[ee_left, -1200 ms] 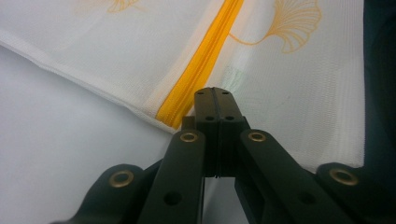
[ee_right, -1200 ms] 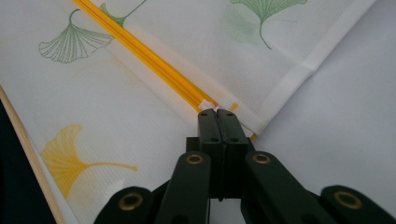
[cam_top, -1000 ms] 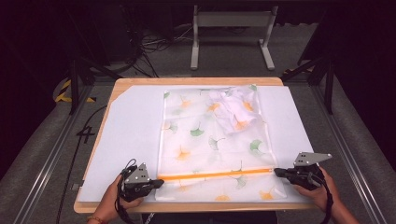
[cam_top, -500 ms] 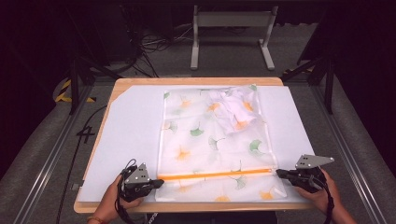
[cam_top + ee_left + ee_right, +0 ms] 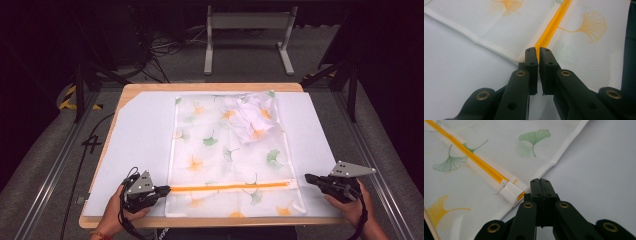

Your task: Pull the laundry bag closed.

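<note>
A wooden table [image 5: 200, 87] is seen from the high view, and most of its top is covered by a white sheet [image 5: 140, 145]. On the middle of that sheet a translucent white laundry bag [image 5: 220, 150] printed with orange and green ginkgo leaves is laid flat, its long axis running from the person's edge of the table towards the far edge. Inside the bag, in its far right corner, a crumpled white garment [image 5: 251, 119] with orange marks is held; the rest of the bag lies flat. Near the bag's near end an orange zipper [image 5: 230, 187] is run across the bag's short width, from its left edge to its right edge, parallel to the table's near edge. At the zipper's right end a white slider and a white fabric tab [image 5: 510, 191] are seen in the right gripper view, just beside the bag's right hem. The left gripper [image 5: 165, 189] is held at the bag's left edge, pointed along the zipper towards the right; in the left gripper view its jaws have just been opening and stand a thin gap apart, with the zipper's end [image 5: 540, 47] just ahead of the tips, and whether cloth is pinched cannot be told. The right gripper [image 5: 308, 178] is held just off the zipper's right end, pointed left, and its jaws are pressed together on nothing.
</note>
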The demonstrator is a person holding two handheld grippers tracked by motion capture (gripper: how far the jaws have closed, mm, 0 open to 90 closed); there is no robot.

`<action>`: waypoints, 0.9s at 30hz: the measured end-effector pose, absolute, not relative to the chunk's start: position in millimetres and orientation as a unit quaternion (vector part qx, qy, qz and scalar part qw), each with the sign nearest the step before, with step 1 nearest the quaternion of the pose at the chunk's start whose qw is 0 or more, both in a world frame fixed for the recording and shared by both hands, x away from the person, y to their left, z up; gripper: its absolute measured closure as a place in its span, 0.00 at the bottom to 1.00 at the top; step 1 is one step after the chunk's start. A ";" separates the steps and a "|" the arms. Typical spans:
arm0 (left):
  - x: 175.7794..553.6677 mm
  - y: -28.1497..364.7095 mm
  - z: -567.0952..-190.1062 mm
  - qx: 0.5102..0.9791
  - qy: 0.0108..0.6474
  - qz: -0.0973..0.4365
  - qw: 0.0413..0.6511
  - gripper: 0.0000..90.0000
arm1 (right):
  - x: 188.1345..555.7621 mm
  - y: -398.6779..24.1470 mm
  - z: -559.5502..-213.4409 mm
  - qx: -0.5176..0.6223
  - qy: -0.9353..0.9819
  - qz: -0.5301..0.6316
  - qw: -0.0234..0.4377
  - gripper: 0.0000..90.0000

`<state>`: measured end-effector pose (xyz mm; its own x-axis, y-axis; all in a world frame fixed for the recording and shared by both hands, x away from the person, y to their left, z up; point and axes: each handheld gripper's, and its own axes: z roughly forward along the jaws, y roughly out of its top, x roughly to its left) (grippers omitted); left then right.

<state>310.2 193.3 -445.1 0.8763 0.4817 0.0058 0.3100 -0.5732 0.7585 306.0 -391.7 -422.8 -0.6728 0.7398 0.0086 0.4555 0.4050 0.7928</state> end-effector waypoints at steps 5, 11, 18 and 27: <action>310.6 200.7 -441.8 0.874 0.239 0.142 0.398 0.90 | 307.5 -394.7 -417.8 0.360 0.814 0.408 0.206 0.98; 312.8 209.7 -438.6 0.867 0.249 0.166 0.398 0.82 | 309.1 -399.8 -411.6 0.356 0.803 0.412 0.241 0.85; 318.0 225.0 -435.6 0.845 0.286 0.200 0.405 0.61 | 312.4 -411.0 -411.3 0.384 0.783 0.396 0.287 0.59; 329.1 246.9 -442.3 0.818 0.346 0.223 0.403 0.28 | 310.8 -426.0 -420.1 0.412 0.760 0.378 0.331 0.35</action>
